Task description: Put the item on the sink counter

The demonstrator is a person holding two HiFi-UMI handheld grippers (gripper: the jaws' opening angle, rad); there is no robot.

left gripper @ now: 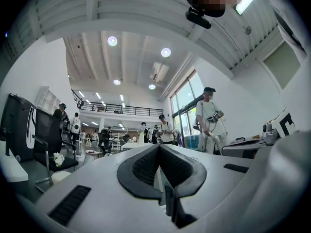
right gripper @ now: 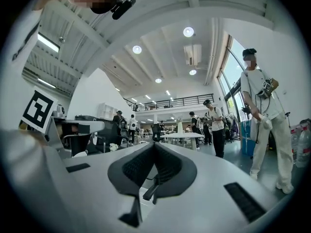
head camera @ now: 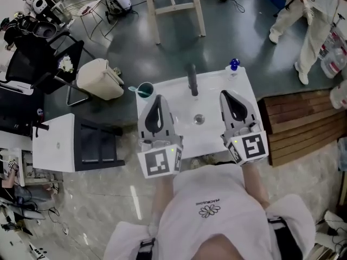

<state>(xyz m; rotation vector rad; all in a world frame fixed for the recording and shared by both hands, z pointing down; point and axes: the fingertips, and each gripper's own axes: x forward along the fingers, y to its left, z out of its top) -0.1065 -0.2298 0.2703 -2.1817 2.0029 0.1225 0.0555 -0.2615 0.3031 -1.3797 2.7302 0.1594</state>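
Grey left gripper [head camera: 158, 101], grey right gripper [head camera: 225, 95]: jaws clenched, empty (above white sink tabletop [head camera: 217, 99]); risk of toppling teal plastic cup [head camera: 145, 90] on careless swing.

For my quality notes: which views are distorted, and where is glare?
Left gripper view: fisheye bending, dark corners, ceiling lamp glaring. Right gripper view: the same, its ceiling lamp glaring. Head view: little bending, even light, no glare.
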